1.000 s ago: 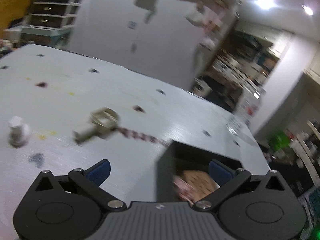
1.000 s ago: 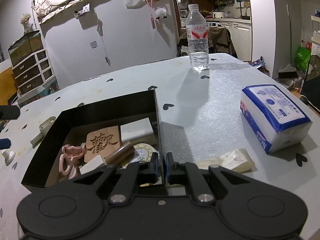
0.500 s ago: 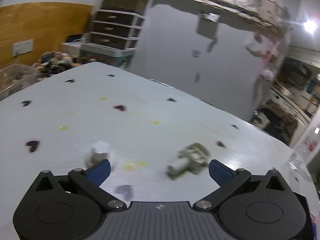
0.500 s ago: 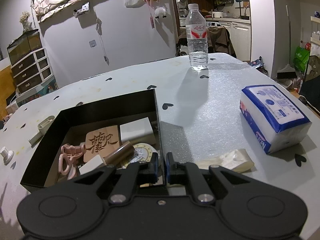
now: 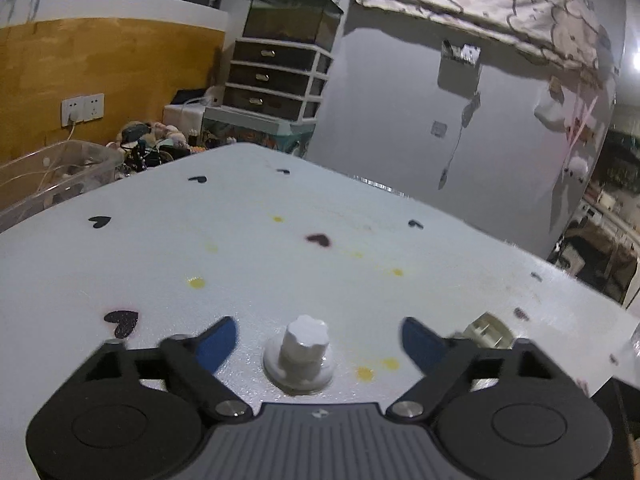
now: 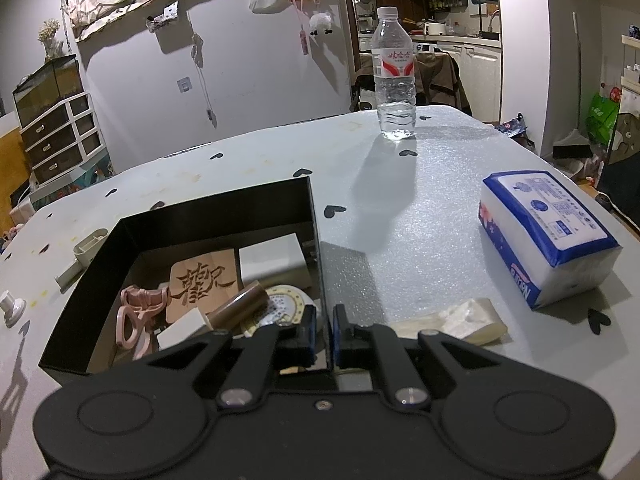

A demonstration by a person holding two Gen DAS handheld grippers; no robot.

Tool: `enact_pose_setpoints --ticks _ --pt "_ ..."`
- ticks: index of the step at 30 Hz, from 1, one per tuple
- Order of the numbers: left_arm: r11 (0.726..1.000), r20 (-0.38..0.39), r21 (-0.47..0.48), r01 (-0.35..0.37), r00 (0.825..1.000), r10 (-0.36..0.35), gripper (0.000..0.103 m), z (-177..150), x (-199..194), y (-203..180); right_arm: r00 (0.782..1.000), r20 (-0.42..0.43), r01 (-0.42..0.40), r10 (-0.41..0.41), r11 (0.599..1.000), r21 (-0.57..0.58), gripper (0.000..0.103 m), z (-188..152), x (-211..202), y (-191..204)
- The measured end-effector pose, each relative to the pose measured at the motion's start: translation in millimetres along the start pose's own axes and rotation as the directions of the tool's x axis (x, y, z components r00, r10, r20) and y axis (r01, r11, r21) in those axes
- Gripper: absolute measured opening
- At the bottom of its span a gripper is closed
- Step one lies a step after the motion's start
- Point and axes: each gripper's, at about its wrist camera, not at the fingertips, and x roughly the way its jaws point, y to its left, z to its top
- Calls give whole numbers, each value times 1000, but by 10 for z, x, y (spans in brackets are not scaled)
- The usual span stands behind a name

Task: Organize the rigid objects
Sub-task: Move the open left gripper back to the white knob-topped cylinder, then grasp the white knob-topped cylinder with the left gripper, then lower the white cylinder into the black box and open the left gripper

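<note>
A small white knob on a round base (image 5: 302, 354) stands on the table, right between the open fingers of my left gripper (image 5: 318, 342). It also shows far left in the right wrist view (image 6: 10, 308). A beige hook part (image 5: 490, 330) lies just beyond the right finger; it also shows in the right wrist view (image 6: 82, 254). My right gripper (image 6: 324, 330) is shut on the right wall of a black box (image 6: 316, 248). The box holds a wooden carved tile (image 6: 202, 284), a white block (image 6: 274, 260), a pink clip (image 6: 136, 314), a brown cylinder (image 6: 238, 306) and a round disc (image 6: 286, 306).
A water bottle (image 6: 393, 76) stands at the far side of the table. A tissue pack (image 6: 546, 236) lies at the right, with a cream plastic piece (image 6: 464, 320) near my right gripper. A clear bin (image 5: 48, 182) and drawers (image 5: 276, 80) stand beyond the table's edge.
My left gripper has swung left, away from the box, and closed in on the white knob, which now sits between its open fingers. The right gripper has stayed on the box wall.
</note>
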Motion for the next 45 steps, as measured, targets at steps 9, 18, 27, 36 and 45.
enact_pose_setpoints --ticks 9,18,27,36,45 --pt "996 -29 84 -32 999 35 33 -65 228 -39 1000 -2 6 -6 1000 0 9 2 -2 9" --pt "996 -32 90 -20 999 23 30 -56 224 -13 1000 -2 5 -5 1000 0 9 4 -2 8" --pt "940 -64 132 314 949 -308 29 88 -239 -285 1000 -3 7 -8 1000 -1 10 -2 -3 7" --pt "730 -189 272 627 779 -598 29 -86 -663 -973 1000 -3 6 -6 1000 1 10 -5 -1 -3" --pt "549 -326 361 754 653 -683 29 -398 -856 -1409 1000 -4 5 -5 1000 2 10 -4 12 -7"
